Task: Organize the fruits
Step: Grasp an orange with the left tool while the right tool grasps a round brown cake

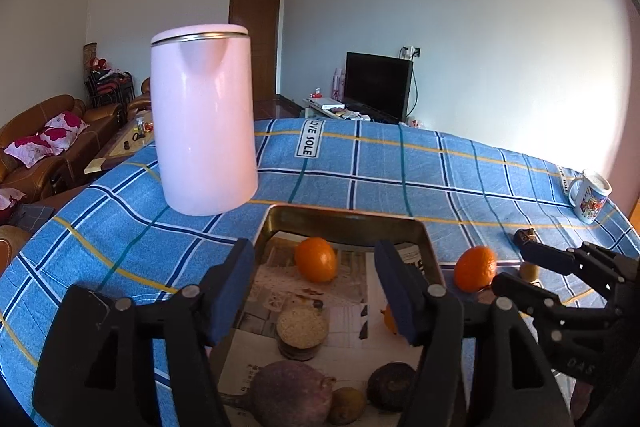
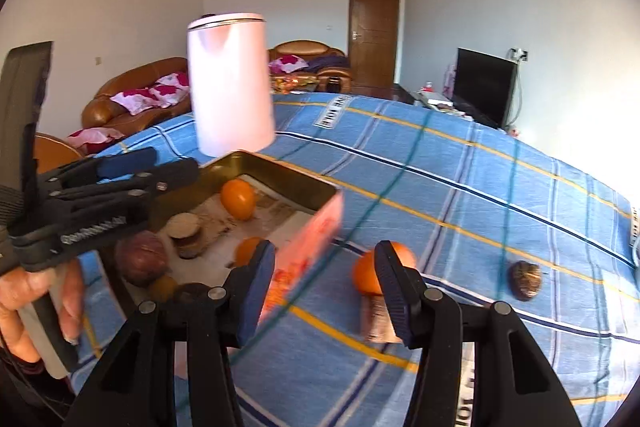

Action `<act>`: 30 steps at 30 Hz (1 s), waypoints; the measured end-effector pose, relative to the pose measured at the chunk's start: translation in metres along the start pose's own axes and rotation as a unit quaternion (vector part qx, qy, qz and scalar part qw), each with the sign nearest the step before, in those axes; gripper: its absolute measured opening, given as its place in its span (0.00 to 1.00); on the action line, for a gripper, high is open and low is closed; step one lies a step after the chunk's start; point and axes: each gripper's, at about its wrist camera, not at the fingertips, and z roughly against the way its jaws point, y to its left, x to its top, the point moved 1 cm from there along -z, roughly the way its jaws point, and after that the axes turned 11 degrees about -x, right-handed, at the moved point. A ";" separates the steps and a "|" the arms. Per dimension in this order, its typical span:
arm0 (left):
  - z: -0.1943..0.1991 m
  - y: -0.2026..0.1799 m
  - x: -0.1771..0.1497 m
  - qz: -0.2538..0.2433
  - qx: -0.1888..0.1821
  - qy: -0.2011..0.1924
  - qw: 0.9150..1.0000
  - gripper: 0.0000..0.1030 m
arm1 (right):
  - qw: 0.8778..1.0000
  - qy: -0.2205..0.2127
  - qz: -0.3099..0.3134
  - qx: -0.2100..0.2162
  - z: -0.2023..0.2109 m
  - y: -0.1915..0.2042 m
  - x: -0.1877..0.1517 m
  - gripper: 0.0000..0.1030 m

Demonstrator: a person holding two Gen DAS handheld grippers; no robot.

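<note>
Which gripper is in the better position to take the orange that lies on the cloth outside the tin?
Right. The right gripper is open and points at the orange just ahead, while the left gripper hangs open over the tin.

On the blue checked cloth (image 1: 360, 163) covering the counter, a white label (image 1: 310, 137) near the far edge reads "OVE SOLE", its first letter lost in a fold. A second such label (image 1: 564, 179) sits by the right edge beside the mug, showing only "SOLE". The newspaper lining the tin carries print too small to read. The mug's picture is illegible.
</note>
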 end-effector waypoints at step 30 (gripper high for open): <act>-0.070 -0.148 -0.011 -0.105 -0.060 0.103 0.987 0.66 | 0.989 0.027 -0.113 -0.088 0.010 -0.130 -0.043 0.31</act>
